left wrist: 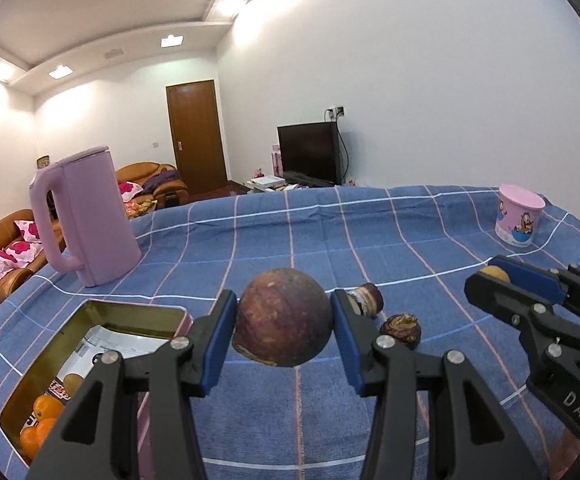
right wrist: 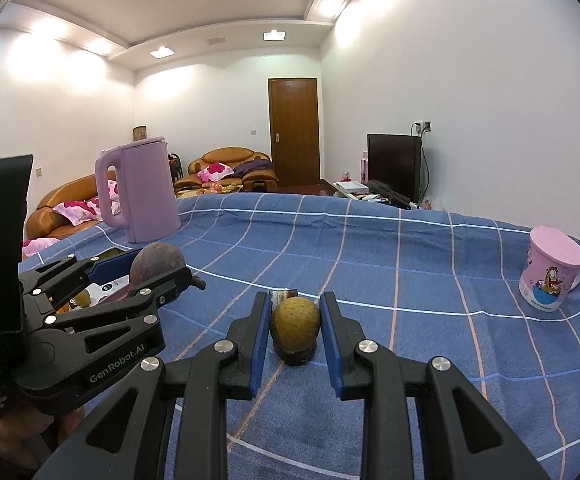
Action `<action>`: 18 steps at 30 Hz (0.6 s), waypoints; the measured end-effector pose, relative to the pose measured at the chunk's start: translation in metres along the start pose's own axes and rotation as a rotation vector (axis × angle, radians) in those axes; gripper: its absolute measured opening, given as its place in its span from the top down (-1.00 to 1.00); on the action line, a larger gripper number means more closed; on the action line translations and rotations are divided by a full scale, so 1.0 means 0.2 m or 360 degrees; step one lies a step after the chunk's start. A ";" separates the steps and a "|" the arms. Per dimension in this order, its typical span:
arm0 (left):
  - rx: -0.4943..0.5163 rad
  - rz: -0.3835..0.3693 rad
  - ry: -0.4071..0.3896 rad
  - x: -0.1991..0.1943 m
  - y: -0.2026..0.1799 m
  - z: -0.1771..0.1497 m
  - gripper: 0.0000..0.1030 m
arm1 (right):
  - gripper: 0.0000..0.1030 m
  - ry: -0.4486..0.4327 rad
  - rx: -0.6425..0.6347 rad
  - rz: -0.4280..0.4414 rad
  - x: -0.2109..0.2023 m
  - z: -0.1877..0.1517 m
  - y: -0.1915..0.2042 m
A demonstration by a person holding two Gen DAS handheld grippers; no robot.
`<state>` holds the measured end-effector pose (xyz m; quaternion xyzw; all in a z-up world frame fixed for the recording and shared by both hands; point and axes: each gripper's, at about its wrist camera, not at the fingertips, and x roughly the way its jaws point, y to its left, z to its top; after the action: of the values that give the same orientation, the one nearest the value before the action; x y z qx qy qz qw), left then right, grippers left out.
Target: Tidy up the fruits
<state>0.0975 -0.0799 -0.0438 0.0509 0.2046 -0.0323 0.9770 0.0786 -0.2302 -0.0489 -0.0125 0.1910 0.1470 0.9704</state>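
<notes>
My left gripper [left wrist: 283,300] is shut on a round dark purple fruit [left wrist: 283,320], held above the blue checked cloth. To its lower left lies an open metal tin [left wrist: 137,312] holding oranges [left wrist: 41,420] and a printed leaflet. My right gripper [right wrist: 296,300] is shut on a small yellow-brown fruit [right wrist: 296,320], low over a dark brown piece [right wrist: 296,354] on the cloth. In the left wrist view the right gripper [left wrist: 486,276] reaches in from the right. Two small brown pieces [left wrist: 402,330] [left wrist: 370,298] lie between the grippers. The left gripper [right wrist: 161,270] shows at the left of the right wrist view.
A tall pink kettle [left wrist: 85,220] stands at the table's far left, behind the tin. A pink printed cup [right wrist: 552,268] stands at the far right near the table's edge. Beyond the table are sofas, a door and a dark screen.
</notes>
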 end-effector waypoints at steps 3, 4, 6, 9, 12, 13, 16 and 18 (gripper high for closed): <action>-0.0006 0.0008 -0.0021 -0.01 0.00 0.00 0.04 | 0.48 -0.0017 -0.0001 -0.0002 -0.01 0.00 0.00; -0.0006 0.0009 -0.0026 -0.02 0.00 0.00 0.04 | 0.48 -0.0021 -0.0002 -0.0003 -0.01 0.00 0.00; -0.0009 0.0015 -0.0036 -0.02 0.00 0.00 0.04 | 0.48 -0.0032 -0.0002 -0.0005 -0.02 0.00 0.00; -0.0018 0.0024 -0.0060 -0.04 0.01 0.00 0.04 | 0.48 -0.0046 -0.0002 -0.0009 -0.03 0.00 0.00; -0.0023 0.0034 -0.0080 -0.05 0.01 0.00 0.04 | 0.48 -0.0058 -0.0007 -0.0014 -0.04 0.00 0.01; -0.0023 0.0036 -0.0085 -0.05 0.01 0.00 0.04 | 0.48 -0.0063 -0.0010 -0.0015 -0.04 0.00 0.01; -0.0022 0.0044 -0.0100 -0.06 0.01 0.00 0.04 | 0.48 -0.0073 -0.0014 -0.0020 -0.05 0.00 0.01; -0.0023 0.0047 -0.0109 -0.06 0.01 0.00 0.04 | 0.48 -0.0080 -0.0015 -0.0021 -0.05 0.00 0.01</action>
<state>0.0858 -0.0776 -0.0390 0.0458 0.1706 -0.0181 0.9841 0.0684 -0.2306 -0.0455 -0.0145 0.1659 0.1417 0.9758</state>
